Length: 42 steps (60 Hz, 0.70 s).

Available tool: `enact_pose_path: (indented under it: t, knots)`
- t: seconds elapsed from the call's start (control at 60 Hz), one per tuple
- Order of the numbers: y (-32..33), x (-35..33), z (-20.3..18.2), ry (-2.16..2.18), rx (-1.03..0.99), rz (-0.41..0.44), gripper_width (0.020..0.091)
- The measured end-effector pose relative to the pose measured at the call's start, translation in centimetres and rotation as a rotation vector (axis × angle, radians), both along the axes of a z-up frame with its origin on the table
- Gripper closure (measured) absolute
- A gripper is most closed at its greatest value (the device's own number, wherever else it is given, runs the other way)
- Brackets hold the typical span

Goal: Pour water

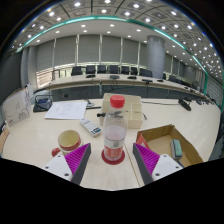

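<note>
A clear plastic bottle with a red cap stands upright on a red coaster on the pale table. It sits between my two fingers, with a gap on either side. My gripper is open, its purple pads flanking the bottle's base. A tan cup stands on the table to the left of the bottle, just beyond the left finger.
A cardboard box lies to the right of the bottle. A calculator-like device and papers lie further back on the table. Rows of desks and chairs fill the room beyond.
</note>
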State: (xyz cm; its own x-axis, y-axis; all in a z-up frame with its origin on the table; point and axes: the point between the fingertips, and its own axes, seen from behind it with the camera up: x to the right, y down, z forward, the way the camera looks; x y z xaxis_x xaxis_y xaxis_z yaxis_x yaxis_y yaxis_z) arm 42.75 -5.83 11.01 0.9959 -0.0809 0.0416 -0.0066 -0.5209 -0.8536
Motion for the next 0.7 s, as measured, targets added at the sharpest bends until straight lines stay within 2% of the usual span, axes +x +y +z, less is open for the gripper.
enact_pose_path:
  t: [0.067, 0.267, 0.4, 0.55, 0.7]
  knots:
    - [-3.3, -1.2, 1.8, 0.023, -0.032, -0.027, 0.0242]
    - [-13.3, -5.6, 7.0, 0.052, -0.082, -0.025, 0.0243]
    - [-20.0, -7.3, 9.2, 0.021, -0.1, -0.02, 0.0243]
    - [-25.4, -8.6, 10.2, -0.002, -0.117, -0.006, 0.0245]
    - [-28.1, -9.7, 10.7, 0.001, -0.113, 0.011, 0.0244]
